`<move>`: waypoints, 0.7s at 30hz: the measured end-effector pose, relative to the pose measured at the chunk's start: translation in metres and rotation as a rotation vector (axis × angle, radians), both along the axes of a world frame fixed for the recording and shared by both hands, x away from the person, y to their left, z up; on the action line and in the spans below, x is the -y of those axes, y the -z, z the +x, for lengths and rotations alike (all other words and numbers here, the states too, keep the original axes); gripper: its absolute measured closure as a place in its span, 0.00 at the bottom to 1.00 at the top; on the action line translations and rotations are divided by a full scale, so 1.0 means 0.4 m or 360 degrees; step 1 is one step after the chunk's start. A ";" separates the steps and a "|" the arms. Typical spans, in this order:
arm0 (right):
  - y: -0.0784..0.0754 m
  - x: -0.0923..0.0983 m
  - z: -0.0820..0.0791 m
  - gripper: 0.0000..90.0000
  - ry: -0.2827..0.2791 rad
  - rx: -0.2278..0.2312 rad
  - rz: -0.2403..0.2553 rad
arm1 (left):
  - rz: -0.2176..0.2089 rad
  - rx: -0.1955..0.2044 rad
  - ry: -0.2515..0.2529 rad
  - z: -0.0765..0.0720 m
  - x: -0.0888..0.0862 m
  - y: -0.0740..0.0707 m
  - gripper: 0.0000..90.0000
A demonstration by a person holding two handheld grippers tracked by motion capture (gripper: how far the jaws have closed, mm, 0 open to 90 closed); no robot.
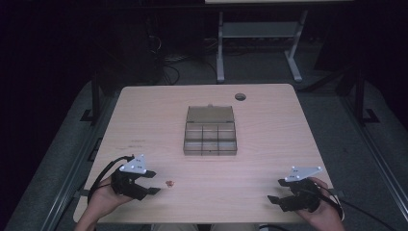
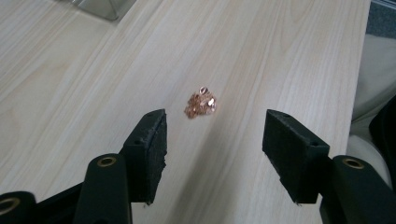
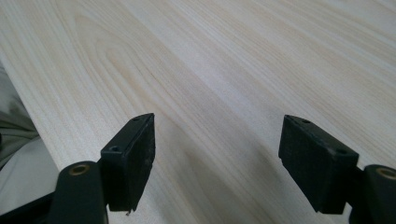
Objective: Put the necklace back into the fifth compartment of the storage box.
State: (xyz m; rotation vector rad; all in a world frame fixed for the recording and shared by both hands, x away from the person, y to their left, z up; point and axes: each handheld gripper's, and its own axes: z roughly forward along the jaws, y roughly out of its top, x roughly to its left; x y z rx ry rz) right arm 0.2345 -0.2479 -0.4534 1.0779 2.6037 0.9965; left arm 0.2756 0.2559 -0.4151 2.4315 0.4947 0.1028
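Your L gripper, jaws wide w/ nothing between, sits near worktop's front-left corner, copper bit pile just ahead. R gripper also wide, nothing held, front-right corner.

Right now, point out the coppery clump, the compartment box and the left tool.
coppery clump (image 2: 201, 102), left gripper view, its middle.
compartment box (image 1: 210, 140), high view, divided tray.
left tool (image 1: 153, 182), high view, between its fingertips.
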 end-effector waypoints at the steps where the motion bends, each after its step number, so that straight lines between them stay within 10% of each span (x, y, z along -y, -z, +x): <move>1: 0.000 0.000 0.000 0.30 0.0006 -0.0003 0.0011 | 0.0009 -0.0005 0.0003 0.004 0.004 0.001 0.45; 21: 0.001 -0.003 0.001 0.30 -0.0001 -0.0019 0.0003 | 0.0091 -0.0113 0.0055 0.060 0.054 0.036 0.58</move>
